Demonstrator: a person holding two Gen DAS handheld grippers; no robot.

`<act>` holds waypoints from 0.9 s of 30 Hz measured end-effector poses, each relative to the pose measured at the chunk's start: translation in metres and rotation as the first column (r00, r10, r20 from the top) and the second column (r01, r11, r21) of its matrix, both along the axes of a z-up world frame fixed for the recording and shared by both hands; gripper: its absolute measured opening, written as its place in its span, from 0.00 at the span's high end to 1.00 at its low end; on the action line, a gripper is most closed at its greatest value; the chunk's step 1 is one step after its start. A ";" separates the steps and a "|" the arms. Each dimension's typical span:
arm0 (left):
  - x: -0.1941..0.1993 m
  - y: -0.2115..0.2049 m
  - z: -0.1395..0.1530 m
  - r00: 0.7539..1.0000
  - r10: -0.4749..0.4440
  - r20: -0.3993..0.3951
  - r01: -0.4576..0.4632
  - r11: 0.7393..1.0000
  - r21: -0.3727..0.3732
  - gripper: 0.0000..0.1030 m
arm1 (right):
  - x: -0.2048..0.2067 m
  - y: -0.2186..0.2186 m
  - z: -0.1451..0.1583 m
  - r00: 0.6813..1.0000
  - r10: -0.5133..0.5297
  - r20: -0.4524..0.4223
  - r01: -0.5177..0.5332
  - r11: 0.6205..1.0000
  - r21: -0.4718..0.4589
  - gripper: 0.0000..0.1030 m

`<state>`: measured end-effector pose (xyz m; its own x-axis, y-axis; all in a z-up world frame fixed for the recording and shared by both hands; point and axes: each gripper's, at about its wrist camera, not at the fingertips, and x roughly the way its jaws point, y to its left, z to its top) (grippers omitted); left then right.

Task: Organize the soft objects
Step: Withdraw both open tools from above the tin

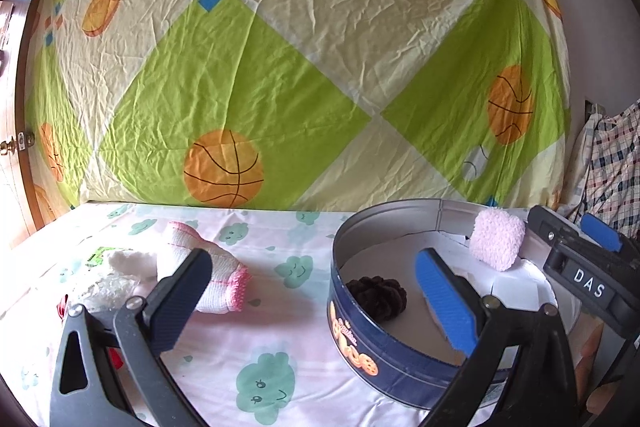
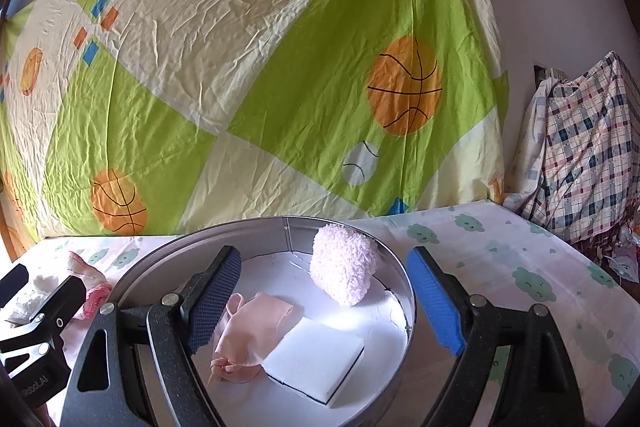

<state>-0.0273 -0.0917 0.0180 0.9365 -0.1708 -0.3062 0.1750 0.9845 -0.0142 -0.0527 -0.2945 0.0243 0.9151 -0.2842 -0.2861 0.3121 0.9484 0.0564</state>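
Tin (image 2: 404, 291) is sitting on the counter (image 1: 280, 307) w/ soft stuff inside: fluffy pink pad (image 2: 344, 269) leaning vs the far wall, peach cloth (image 2: 250, 335) and white sponge (image 2: 316, 361) lying flat on the floor of it, plus a dark pinecone (image 1: 378, 297) near the left wall. I'm seeing my right gripper (image 2: 326, 303) hanging over the tin w/ fingers spread wide, nothing between them, so I'm judging that side as done dropping.

What's left outside, as I'm reading it: pink-edged white knit cloth (image 1: 216, 279) lying folded on the counter to the left of the tin, w/ a whitish fluffy wad (image 1: 128, 263) and a crinkly clear bag (image 1: 104, 289) further left.

My left gripper (image 1: 316, 299) is also open wide and empty, straddling the gap btwn cloth and tin; its left finger (image 1: 180, 299) is overlapping the cloth's near edge in view, can't tell if touching. Cloth is lying up and left of the finger line, long axis running roughly front-right to back-left. Left gripper is clearly the nearer one; the right is sitting on the far side of the tin. So I'm thinking next grab calls for swinging left gripper leftward and closing across the cloth's short width.
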 end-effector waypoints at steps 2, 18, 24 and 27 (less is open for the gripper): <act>-0.001 0.002 0.000 1.000 -0.003 -0.003 0.003 1.000 -0.003 0.00 | -0.003 0.001 0.001 1.000 -0.006 0.007 0.006 1.000 0.005 0.16; -0.009 0.026 -0.002 1.000 -0.010 -0.026 0.009 1.000 -0.025 0.00 | -0.024 0.024 0.002 0.999 -0.008 0.034 0.008 1.000 -0.009 0.16; -0.010 0.036 -0.002 0.999 -0.009 -0.036 0.008 0.999 -0.033 0.00 | -0.034 0.039 0.004 0.998 0.006 0.058 -0.004 0.999 -0.036 0.16; -0.010 0.041 -0.003 0.999 -0.005 -0.042 0.003 0.999 -0.036 0.00 | -0.036 0.048 0.004 0.998 0.026 0.057 -0.025 0.999 -0.034 0.16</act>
